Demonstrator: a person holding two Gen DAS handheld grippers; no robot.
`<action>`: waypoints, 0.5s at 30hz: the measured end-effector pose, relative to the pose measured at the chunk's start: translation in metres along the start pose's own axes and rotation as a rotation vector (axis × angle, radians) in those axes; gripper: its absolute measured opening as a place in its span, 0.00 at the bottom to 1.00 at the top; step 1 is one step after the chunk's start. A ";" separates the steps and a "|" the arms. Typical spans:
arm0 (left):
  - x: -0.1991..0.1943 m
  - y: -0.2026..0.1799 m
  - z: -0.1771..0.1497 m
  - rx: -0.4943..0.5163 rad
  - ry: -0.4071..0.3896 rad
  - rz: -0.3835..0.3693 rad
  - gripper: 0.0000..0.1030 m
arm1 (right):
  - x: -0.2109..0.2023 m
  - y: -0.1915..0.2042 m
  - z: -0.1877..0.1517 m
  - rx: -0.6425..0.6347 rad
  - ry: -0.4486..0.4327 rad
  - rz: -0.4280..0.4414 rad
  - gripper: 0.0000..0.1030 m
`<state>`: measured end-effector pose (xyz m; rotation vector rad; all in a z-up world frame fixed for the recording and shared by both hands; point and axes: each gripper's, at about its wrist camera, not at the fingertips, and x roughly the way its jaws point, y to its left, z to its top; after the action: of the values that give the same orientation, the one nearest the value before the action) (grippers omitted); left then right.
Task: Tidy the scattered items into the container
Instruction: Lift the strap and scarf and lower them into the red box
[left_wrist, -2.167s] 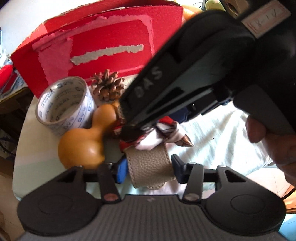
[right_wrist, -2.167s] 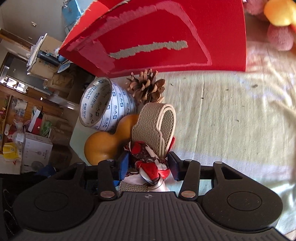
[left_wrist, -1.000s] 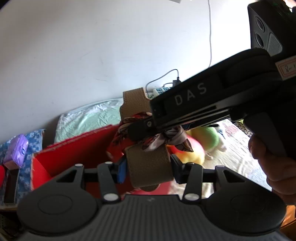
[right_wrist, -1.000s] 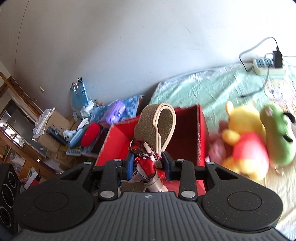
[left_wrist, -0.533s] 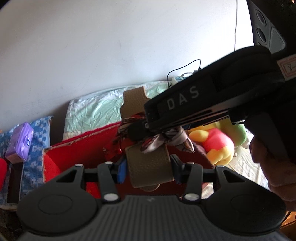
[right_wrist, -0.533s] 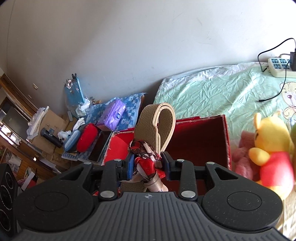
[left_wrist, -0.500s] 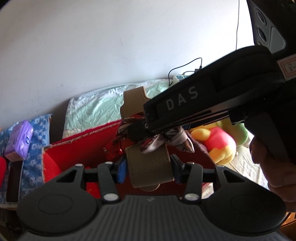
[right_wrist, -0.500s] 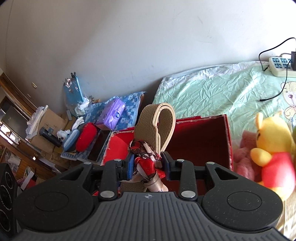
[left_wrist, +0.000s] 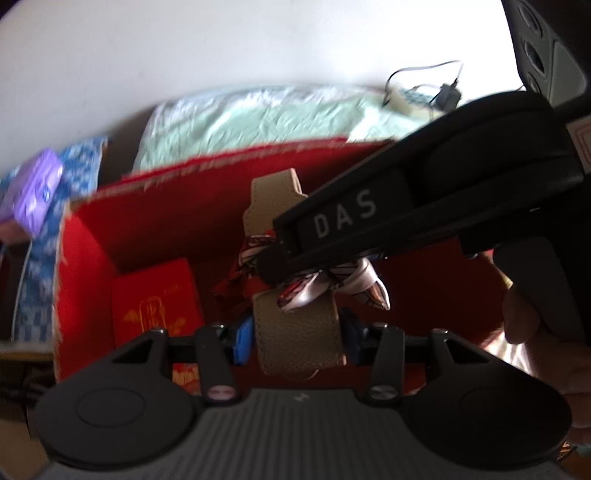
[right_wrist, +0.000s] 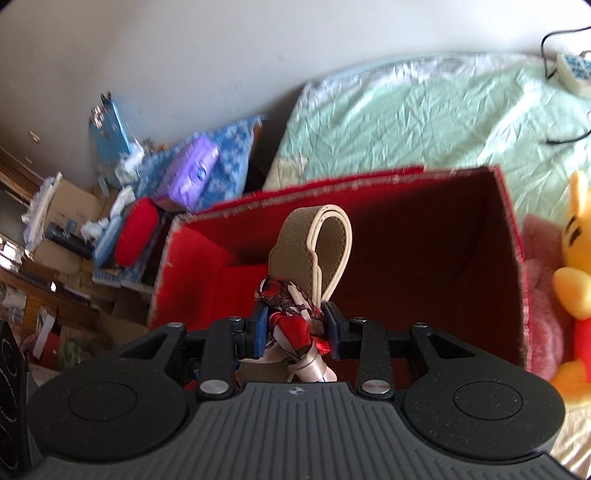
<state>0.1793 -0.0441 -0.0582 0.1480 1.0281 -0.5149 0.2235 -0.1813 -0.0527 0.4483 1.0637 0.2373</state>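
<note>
Strap (left_wrist: 299, 343) end hidden between claw pads

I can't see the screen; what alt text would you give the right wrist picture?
A hand-held gripper holds a tan leather strap with a red patterned scarf tied on it, above an open red box. Behind lie a pale green bed sheet and, at right, a yellow plush toy.

both grippers moved from tabletop clutter up over the red box (right_wrist: 509, 236), tan strap (right_wrist: 314, 243) with scarf (left_wrist: 325, 284) now above the open interior, tape roll, gourd, pinecone gone from view, red envelope (left_wrist: 155, 299) on box floor now visible
</note>
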 end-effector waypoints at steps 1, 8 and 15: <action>0.005 0.003 0.001 -0.012 0.021 0.002 0.46 | 0.006 -0.001 0.001 -0.003 0.019 0.001 0.33; 0.033 0.014 0.003 -0.042 0.157 0.057 0.47 | 0.045 -0.007 0.010 -0.012 0.174 0.016 0.33; 0.047 0.025 0.006 -0.057 0.213 0.100 0.50 | 0.075 -0.009 0.012 0.012 0.265 0.063 0.33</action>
<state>0.2149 -0.0402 -0.0978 0.2061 1.2352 -0.3838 0.2696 -0.1625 -0.1108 0.4706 1.3120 0.3533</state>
